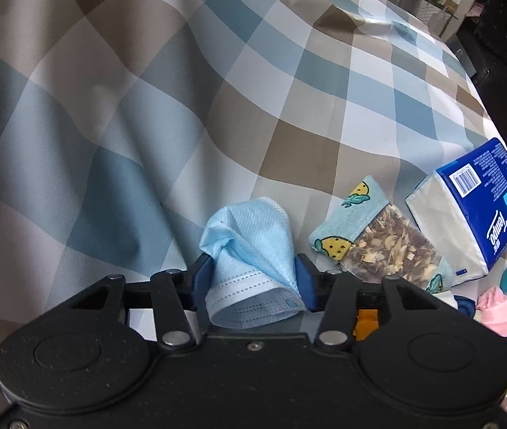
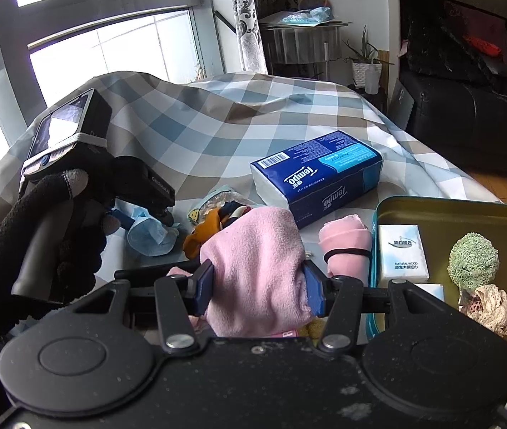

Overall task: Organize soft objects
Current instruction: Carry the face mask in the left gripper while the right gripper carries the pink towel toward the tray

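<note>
My left gripper (image 1: 253, 279) is shut on a crumpled light blue face mask (image 1: 249, 246), held just above the checked cloth; the mask also shows in the right wrist view (image 2: 149, 237) under the left gripper's body. My right gripper (image 2: 258, 286) is shut on a soft pink cloth (image 2: 257, 261). A rolled pink cloth with a black band (image 2: 344, 246) lies beside the teal tin (image 2: 457, 203). The tin holds a small white tissue pack (image 2: 401, 254), a green pom-pom (image 2: 473, 261) and beige lace (image 2: 492, 307).
A blue Tempo tissue pack (image 2: 319, 175) lies on the checked cloth (image 1: 146, 107), also in the left wrist view (image 1: 475, 211). A pineapple-print pouch of dried bits (image 1: 378, 236) and orange and dark fabric pieces (image 2: 217, 221) lie near it. A black sofa (image 2: 467, 114) stands at the far right.
</note>
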